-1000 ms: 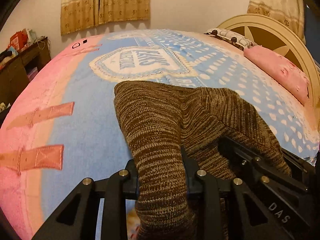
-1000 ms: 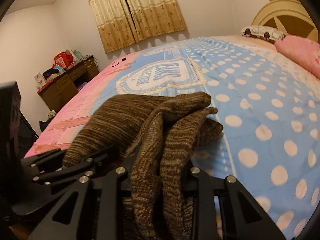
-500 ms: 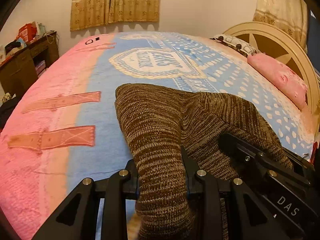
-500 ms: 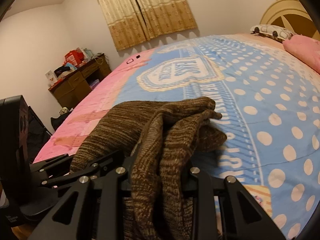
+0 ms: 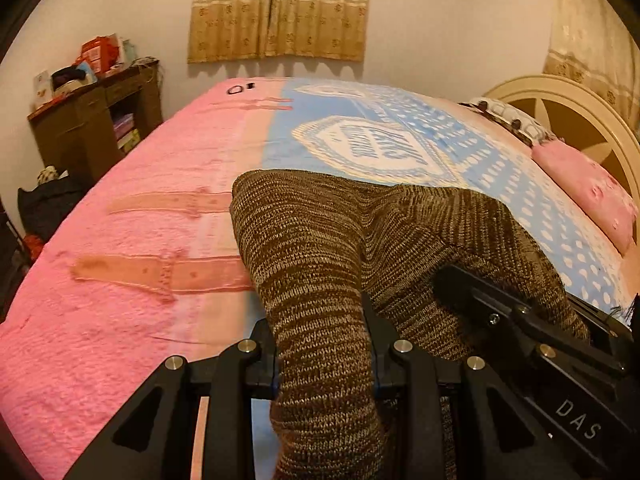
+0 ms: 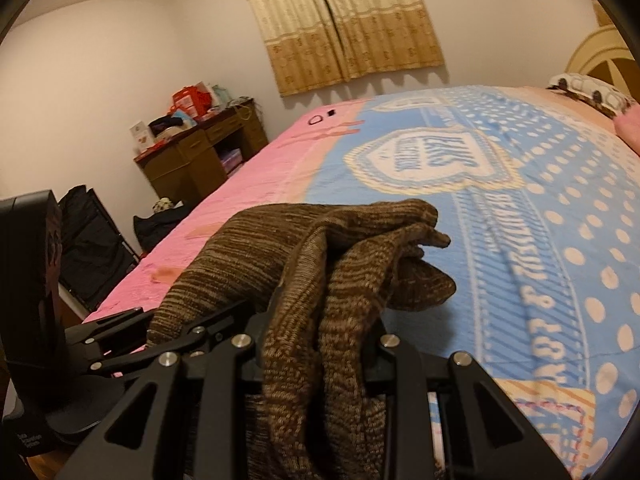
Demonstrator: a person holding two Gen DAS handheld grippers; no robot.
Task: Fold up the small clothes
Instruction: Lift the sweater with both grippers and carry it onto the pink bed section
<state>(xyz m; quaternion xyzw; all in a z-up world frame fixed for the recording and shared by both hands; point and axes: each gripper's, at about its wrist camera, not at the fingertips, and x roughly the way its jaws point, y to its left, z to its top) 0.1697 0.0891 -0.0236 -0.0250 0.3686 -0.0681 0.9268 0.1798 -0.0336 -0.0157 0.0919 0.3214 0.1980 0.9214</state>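
Note:
A brown knitted garment [image 5: 332, 240] lies bunched on the bed's pink and blue blanket [image 5: 140, 280]. My left gripper [image 5: 324, 344] is shut on one thick fold of it, which drapes over and hides the fingertips. My right gripper [image 6: 316, 340] is shut on another bunched edge of the same garment [image 6: 360, 256]. The two grippers are close side by side: the right one shows at the lower right of the left wrist view [image 5: 520, 320], and the left one shows at the lower left of the right wrist view [image 6: 160, 332].
A wooden desk [image 6: 200, 156] with clutter stands by the wall left of the bed. A pink pillow [image 5: 588, 192] and a cream headboard [image 5: 560, 108] are at the right. A black folding chair [image 6: 92, 248] stands beside the bed. Small dark items [image 5: 238, 89] lie on the far blanket.
Both grippers have risen and drawn back toward the near bed edge with the garment, so more of the blanket, the desk and the wall show. The grip on the garment is unchanged.

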